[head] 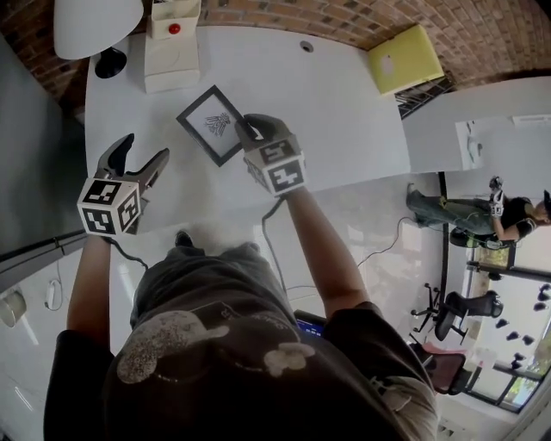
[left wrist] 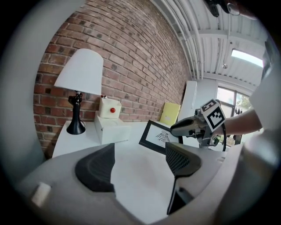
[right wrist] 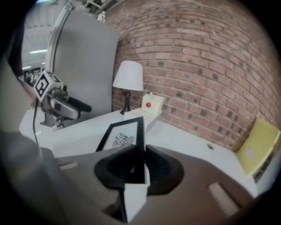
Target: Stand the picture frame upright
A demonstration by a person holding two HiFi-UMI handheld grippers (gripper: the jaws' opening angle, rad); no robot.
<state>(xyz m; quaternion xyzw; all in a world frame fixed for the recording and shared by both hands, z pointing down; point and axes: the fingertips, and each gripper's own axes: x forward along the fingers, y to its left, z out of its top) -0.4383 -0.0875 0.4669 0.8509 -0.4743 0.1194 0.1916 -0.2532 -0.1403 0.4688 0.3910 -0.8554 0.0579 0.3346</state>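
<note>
The head view looks steeply down from above the person onto the white table (head: 344,112), with the red brick wall (head: 344,21) along its top edge. The left gripper view sits low, just behind its own jaws, and faces across the table toward that wall and the white cone-shaped lamp (left wrist: 81,72). The right gripper view looks along its jaws, very near to the black-framed picture (right wrist: 123,138), toward the same wall. Both gripper views share the lamp, the picture and the cream box with a red button (left wrist: 106,105). The left gripper (right wrist: 82,106) shows in the right gripper view, and the right gripper (left wrist: 175,128) in the left one.
</note>
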